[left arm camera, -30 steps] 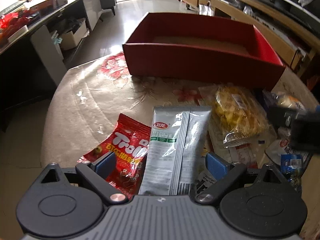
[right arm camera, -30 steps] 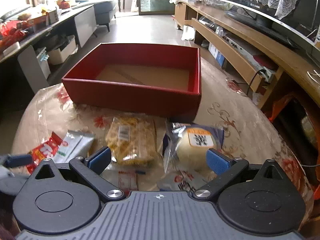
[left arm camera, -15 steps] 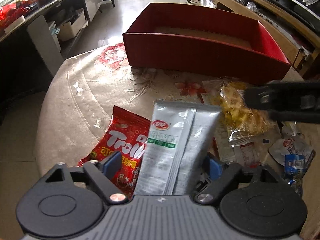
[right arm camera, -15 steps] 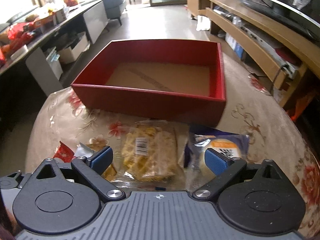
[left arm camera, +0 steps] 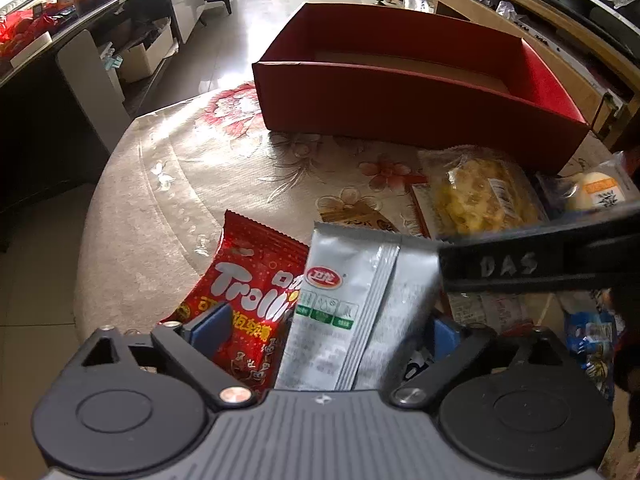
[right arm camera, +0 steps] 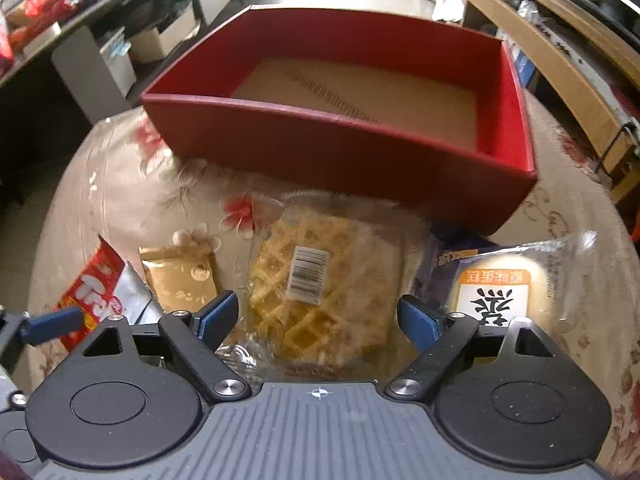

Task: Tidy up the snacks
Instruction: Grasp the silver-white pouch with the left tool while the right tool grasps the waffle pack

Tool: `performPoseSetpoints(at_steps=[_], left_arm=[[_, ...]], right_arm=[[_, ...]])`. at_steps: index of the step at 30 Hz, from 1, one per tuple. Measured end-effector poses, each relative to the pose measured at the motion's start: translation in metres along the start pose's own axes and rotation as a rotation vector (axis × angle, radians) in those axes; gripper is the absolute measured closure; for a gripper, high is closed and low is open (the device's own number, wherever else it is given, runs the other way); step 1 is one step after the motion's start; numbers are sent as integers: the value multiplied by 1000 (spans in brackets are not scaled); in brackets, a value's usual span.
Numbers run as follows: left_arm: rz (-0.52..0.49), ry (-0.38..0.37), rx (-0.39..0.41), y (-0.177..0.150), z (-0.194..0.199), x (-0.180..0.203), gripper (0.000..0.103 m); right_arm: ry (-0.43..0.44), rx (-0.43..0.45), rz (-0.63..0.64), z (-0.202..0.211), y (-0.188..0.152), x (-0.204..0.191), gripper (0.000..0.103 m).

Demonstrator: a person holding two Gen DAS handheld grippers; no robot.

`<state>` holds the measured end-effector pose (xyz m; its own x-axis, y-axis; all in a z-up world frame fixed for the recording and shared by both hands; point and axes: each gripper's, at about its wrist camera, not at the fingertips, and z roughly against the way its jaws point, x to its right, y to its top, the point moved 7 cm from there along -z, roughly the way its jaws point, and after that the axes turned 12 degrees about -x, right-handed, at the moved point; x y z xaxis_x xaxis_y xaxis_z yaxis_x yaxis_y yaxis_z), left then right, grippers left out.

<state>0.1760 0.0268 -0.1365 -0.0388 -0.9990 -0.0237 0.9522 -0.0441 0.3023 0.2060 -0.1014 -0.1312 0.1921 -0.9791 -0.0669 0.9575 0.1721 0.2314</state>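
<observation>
The left gripper had its blue pads spread wide, one over the red Trolli bag and the other past the far edge of the silver packet, with nothing pinched between them. Compared with a second earlier it had crept closer and lower, so the two overlapping packets now filled the gap between its fingers. The right gripper was just as wide open and held nothing. In that same second it had slid leftward, off the round cake in the clear wrapper, and now straddled the waffle pack. From the left camera its dark body crossed the view above the silver packet's upper corner, though whether it touched the packet I could not tell.

Further out, a small gold sachet lay just beside the waffle pack on the flowered tablecloth. Beyond all of it stood the red box, its brown floor bare as far as I could see; every snack in view was on the cloth in front of it.

To my eye each tool had picked its target, and closing was the next thing needed. The crowding looked risky: the left pads seemed likely to catch both packets together.
</observation>
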Motion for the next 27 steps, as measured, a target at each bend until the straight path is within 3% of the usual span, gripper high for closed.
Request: performPoseSetpoints(at_steps=[3, 5, 7, 15, 27], left_arm=[[2, -1, -2, -2, 0, 0, 0], [-17, -14, -8, -3, 1, 1, 2], [-20, -26, -8, -5, 3, 1, 8], [-15, -46, -9, -8, 12, -1, 39], [27, -132, 25, -11, 34, 7, 56]], right_arm=[[-4, -25, -15, -10, -1, 2, 8], [-5, -6, -21, -4, 0, 3, 20], [24, -3, -44, -1, -1, 8, 23], [-40, 54, 0, 21, -14, 14, 25], [8, 163, -30, 68, -41, 21, 26]])
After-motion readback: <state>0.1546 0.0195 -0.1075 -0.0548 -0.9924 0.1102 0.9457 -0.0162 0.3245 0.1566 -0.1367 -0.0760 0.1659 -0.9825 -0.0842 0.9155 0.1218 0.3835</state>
